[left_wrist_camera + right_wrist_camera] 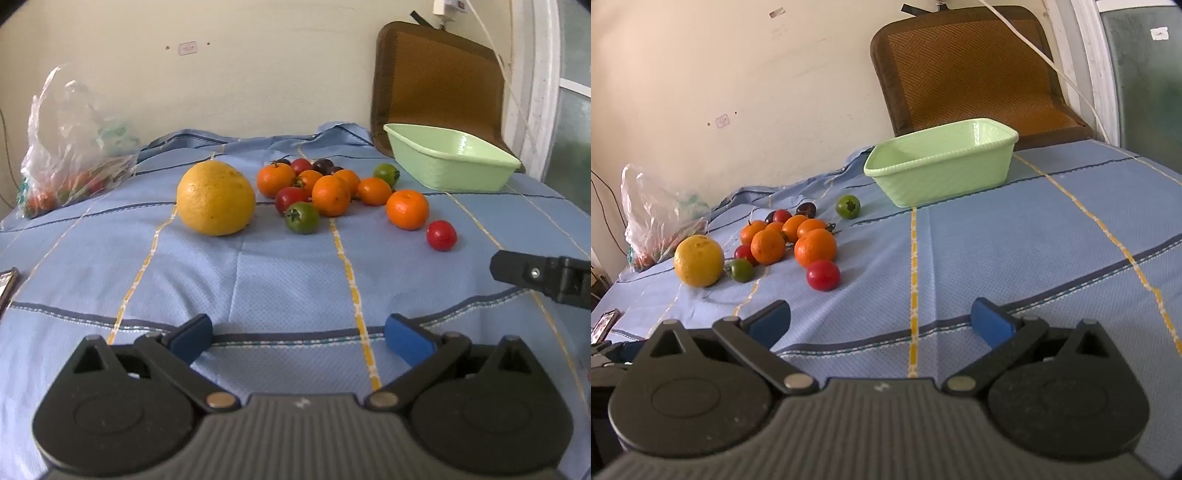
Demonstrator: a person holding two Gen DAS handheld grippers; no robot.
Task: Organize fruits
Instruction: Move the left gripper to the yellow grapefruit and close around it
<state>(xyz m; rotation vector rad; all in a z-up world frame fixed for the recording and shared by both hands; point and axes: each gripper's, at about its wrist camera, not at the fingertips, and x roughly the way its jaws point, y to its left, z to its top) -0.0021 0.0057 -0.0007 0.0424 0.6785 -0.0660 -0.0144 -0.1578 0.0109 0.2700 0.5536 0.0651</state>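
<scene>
Since both the left tongs (pixel 297 338) and right tongs (pixel 881 325) are spread wide and empty, I'd grab the lone red tomato (pixel 823 275) nearest the right tongs first, squeeze gently, then drop it in the far-right green basket (pixel 934 177)

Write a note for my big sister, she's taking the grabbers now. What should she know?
Left gripper: open, nothing held, above the blue checked cloth.
Right gripper: open, nothing held.
Pale green plastic basket: nothing visible in it, far right on the cloth.
Big yellow citrus fruit, small orange mandarins, and red and green tomatoes: all loose on the cloth, left of the basket.
Done: nothing sorted.
Left: all fruit, likely into the basket.
</scene>
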